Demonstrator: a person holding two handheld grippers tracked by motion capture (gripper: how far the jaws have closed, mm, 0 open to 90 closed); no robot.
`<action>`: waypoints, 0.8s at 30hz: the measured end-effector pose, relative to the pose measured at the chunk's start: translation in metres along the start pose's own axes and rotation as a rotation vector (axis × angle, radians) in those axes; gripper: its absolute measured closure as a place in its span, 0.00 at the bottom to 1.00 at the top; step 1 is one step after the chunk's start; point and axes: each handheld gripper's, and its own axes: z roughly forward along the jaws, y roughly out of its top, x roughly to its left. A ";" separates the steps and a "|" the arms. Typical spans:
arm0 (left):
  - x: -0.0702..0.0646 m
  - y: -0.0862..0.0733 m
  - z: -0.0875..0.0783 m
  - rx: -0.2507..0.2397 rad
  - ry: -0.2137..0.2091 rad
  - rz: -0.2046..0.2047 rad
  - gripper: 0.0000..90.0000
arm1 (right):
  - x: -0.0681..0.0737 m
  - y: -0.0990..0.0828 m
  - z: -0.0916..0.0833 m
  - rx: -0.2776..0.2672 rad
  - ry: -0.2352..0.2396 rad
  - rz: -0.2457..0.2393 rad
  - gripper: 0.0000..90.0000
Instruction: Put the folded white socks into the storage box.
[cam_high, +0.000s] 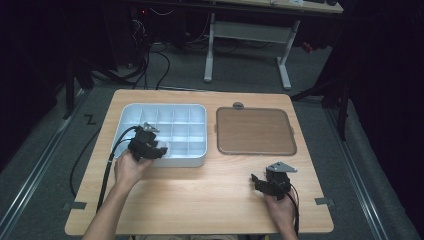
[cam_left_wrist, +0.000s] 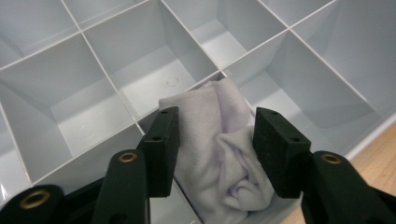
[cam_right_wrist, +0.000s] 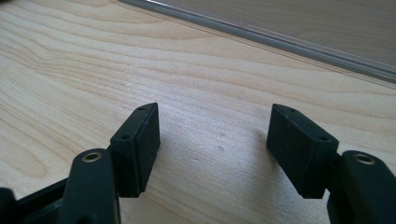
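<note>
A crumpled white cloth (cam_left_wrist: 205, 107) sits in a front compartment of the white divided tray (cam_left_wrist: 116, 79), close to the tray's near rim. My left gripper (cam_left_wrist: 217, 126) reaches into that compartment with both black pads pressing the cloth's sides. In the high view the left gripper (cam_high: 157, 150) hangs over the front left part of the tray (cam_high: 200, 161). My right gripper (cam_high: 257, 181) rests low over the bare wooden table (cam_high: 200, 195) at the front right, pointing left. Its jaws (cam_right_wrist: 212, 126) stand wide apart with nothing between them.
A flat brown tray with a grey rim (cam_high: 218, 131) lies right of the white tray; its edge (cam_right_wrist: 280, 39) runs across the top of the right gripper view. The other tray compartments hold nothing. A table frame and cables stand on the floor beyond the far edge.
</note>
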 end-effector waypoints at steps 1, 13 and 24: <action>0.001 -0.001 0.001 0.001 0.004 0.000 0.60 | 0.000 0.000 0.000 0.000 -0.001 0.000 0.39; 0.006 -0.010 0.013 0.040 0.020 -0.007 0.70 | 0.000 0.000 0.000 0.000 0.000 0.000 0.39; 0.006 -0.014 0.019 0.037 0.028 0.021 0.69 | 0.000 0.000 0.000 0.000 0.000 0.000 0.39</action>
